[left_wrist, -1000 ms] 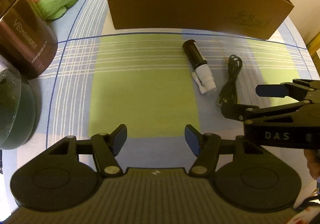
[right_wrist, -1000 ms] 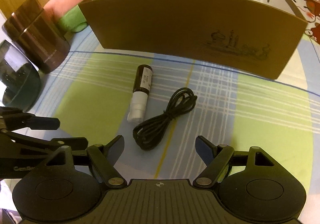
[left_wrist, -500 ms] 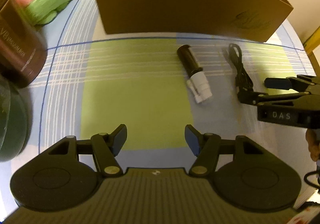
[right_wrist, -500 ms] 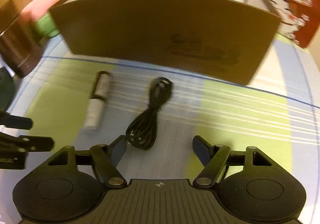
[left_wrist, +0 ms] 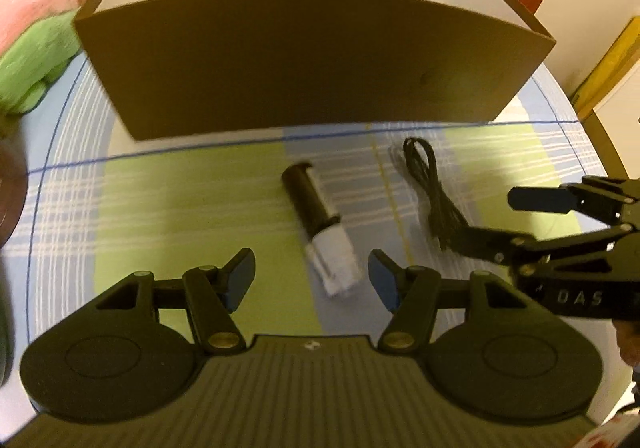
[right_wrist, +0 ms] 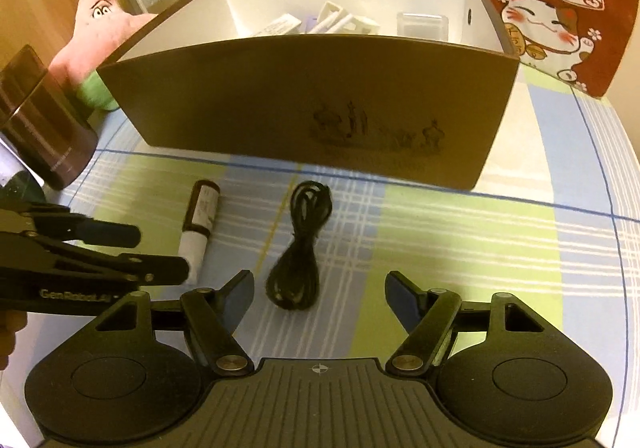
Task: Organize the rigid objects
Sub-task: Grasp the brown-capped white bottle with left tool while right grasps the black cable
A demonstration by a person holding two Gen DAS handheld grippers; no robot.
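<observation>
The left gripper (left_wrist: 312,276), jaws closing yet gripping nothing, hovers over the white end of a dark tube (left_wrist: 318,226); the right gripper (right_wrist: 320,298) stands open and empty near a coiled black cable (right_wrist: 298,248). Both items lie on a checked tablecloth (right_wrist: 460,248) before the brown box (right_wrist: 304,103), long axes pointing toward it.

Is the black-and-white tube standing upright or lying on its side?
Lying down. The tube rests lengthwise on the plaid cloth, beside the coiled cable, outside the box.
</observation>
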